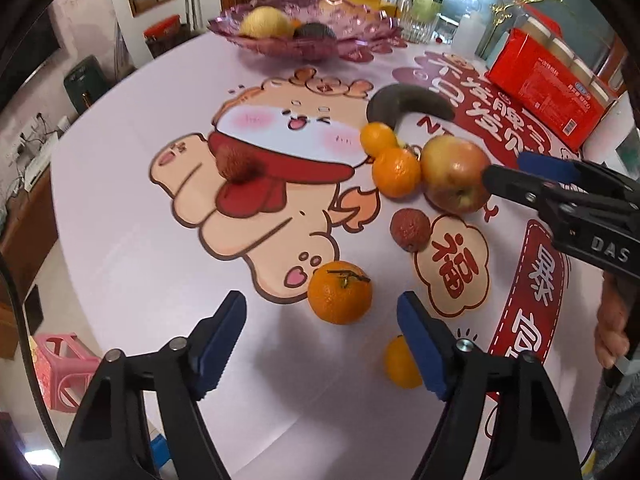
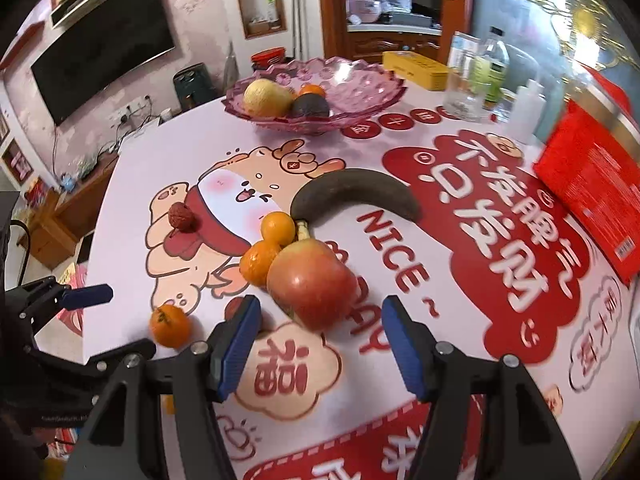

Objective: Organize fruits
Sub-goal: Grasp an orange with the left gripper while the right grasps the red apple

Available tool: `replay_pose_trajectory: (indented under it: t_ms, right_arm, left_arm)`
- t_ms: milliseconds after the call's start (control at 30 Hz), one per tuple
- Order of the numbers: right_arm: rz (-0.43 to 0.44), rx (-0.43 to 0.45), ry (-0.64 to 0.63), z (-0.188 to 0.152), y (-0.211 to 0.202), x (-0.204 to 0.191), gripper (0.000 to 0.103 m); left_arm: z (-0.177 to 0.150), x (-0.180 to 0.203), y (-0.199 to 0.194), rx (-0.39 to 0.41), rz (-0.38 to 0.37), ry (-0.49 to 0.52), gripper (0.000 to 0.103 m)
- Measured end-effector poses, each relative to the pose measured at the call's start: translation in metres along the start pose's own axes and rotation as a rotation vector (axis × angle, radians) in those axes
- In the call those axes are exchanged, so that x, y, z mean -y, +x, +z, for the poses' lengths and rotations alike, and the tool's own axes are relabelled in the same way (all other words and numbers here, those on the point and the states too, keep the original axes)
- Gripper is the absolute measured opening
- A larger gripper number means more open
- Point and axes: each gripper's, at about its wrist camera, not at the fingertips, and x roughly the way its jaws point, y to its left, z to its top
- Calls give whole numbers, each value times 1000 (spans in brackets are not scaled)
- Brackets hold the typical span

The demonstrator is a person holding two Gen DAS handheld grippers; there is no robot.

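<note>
The table [image 1: 120, 280] is round, covered in a smooth, glossy sheet printed with a cartoon animal and red banners. Loose fruit lies across its middle.

The left gripper [image 1: 322, 346] has black plastic arms tipped with blue ribbed pads; its jaws stand apart with nothing pressed between them. Just ahead of the pads sits a mandarin [image 1: 340, 292], round, dimpled, with a dry green stem on top. A smaller orange fruit [image 1: 400, 364] lies half hidden behind the right pad, nearer the table's near edge.

The right gripper [image 2: 320, 344] is of the same make, its jaws released and gaping. An apple [image 2: 312, 284], waxy, red shading to yellow, sits just beyond its pads, not touched by them. In the left view one tip of this gripper is at the apple's side; whether it touches cannot be told.

Two small oranges [image 2: 266, 248] lean against the apple on the side toward the far edge, touching each other. Behind them curves a banana [image 2: 356, 192], dark brown and matte, its stalk end by the oranges. A lychee [image 1: 410, 229] with rough, bumpy red skin lies near the apple, toward the near edge; another [image 1: 237, 161] rests apart on the printed animal.

Near the far edge stands a bowl [image 2: 360, 92] of pink, faceted glass with a scalloped rim, holding a yellow pear-like fruit, a dark round one and a small orange one. A flat red box [image 2: 592, 196] lies by the right edge.
</note>
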Motion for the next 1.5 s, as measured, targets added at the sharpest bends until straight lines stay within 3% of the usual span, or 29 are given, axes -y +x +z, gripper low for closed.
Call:
replay_pose_trajectory:
  t_ms: [300, 533, 733, 867, 1233, 1500]
  right_arm:
    - [59, -35, -12, 9, 35, 6, 66]
    - [77, -92, 10, 2, 57, 8, 64]
    - [56, -65, 41, -8, 52, 6, 62]
    - [41, -66, 50, -16, 46, 2, 62]
    - [11, 11, 148, -22, -13, -14, 62]
    - [-27, 95, 156, -10, -74, -39, 62]
  left_arm:
    - [8, 10, 26, -75, -28, 24, 40]
    - [13, 12, 32, -63, -31, 26, 38]
    - [11, 19, 31, -46, 4, 63, 36]
    - [9, 18, 27, -43, -24, 56, 36]
    - [11, 4, -15, 16, -48, 43, 36]
    - [24, 0, -79, 74, -64, 71, 36]
